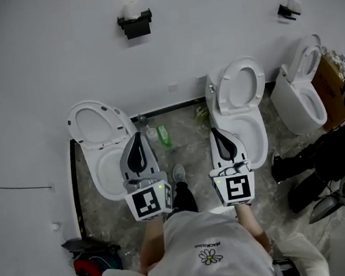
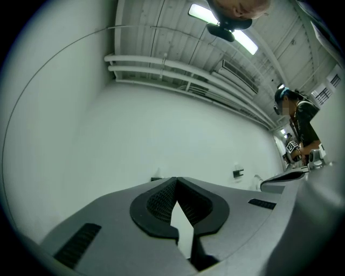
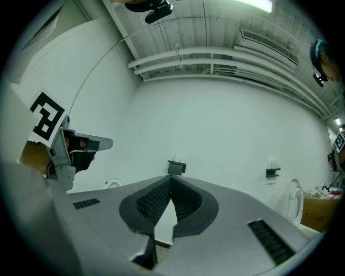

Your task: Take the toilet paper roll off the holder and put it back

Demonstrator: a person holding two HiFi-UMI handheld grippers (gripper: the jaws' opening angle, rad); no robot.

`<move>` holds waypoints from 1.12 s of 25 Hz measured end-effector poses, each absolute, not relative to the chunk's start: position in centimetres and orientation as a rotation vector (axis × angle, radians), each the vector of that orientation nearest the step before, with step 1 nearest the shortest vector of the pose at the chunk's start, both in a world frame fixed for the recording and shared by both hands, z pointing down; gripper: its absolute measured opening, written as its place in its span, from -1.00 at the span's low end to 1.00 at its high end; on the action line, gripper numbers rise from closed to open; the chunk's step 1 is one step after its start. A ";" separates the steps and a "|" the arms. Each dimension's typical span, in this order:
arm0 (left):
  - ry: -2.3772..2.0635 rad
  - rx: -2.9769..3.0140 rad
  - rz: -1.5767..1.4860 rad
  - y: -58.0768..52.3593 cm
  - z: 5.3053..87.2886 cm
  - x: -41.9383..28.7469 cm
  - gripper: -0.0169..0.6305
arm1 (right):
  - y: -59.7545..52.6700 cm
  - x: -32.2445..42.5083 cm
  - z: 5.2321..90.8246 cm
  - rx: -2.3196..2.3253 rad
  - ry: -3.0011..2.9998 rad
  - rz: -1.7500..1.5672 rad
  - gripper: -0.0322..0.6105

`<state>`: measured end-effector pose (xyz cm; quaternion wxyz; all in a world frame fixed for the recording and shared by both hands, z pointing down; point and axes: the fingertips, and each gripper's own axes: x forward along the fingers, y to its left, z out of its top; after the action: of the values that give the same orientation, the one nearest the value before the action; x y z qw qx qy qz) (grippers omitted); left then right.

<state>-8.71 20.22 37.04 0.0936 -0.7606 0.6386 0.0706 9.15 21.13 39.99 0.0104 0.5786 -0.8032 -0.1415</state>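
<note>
Sitting atop its holder [image 1: 135, 24], toilet paper roll [image 1: 130, 10] shows clearly only overhead; left tongs [image 2: 176, 180], right tongs [image 3: 171, 178] clenched empty.

Right gripper [image 3: 171, 179]: jaws meet at the tips, nothing between them.
Black holder [image 3: 176, 167]: on the white wall [image 3: 215, 124], just past the tips at 12 o'clock.
Second holder [image 3: 273, 172]: 3 o'clock.
Left gripper [image 3: 105, 143]: 9 o'clock.
Cardboard box [image 3: 315, 211]: 4 o'clock.
</note>
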 end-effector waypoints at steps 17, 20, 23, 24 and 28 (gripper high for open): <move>1.882 -2.285 0.247 -7.7 32.0 -14.3 -0.90 | -7.8 3.7 34.6 1.761 -2.541 -0.393 -0.87; 1.883 -2.294 0.238 -11.6 32.0 -15.3 -0.90 | -11.6 2.8 34.3 1.762 -2.535 -0.422 -0.87; 1.910 -2.302 0.248 -13.7 32.4 -16.4 -0.90 | -13.7 2.1 33.8 1.759 -2.529 -0.454 -0.87; 1.919 -2.306 0.257 -14.1 32.5 -16.6 -0.90 | -14.2 1.9 33.7 1.754 -2.525 -0.461 -0.87; 1.933 -2.310 0.286 -15.3 32.7 -17.2 -0.90 | -15.9 1.1 33.4 1.734 -2.521 -0.483 -0.87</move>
<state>-17.21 -15.33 32.68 0.0581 -0.7622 0.6378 0.0944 1.09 -15.86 33.42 0.0221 0.5596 -0.8137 -0.1558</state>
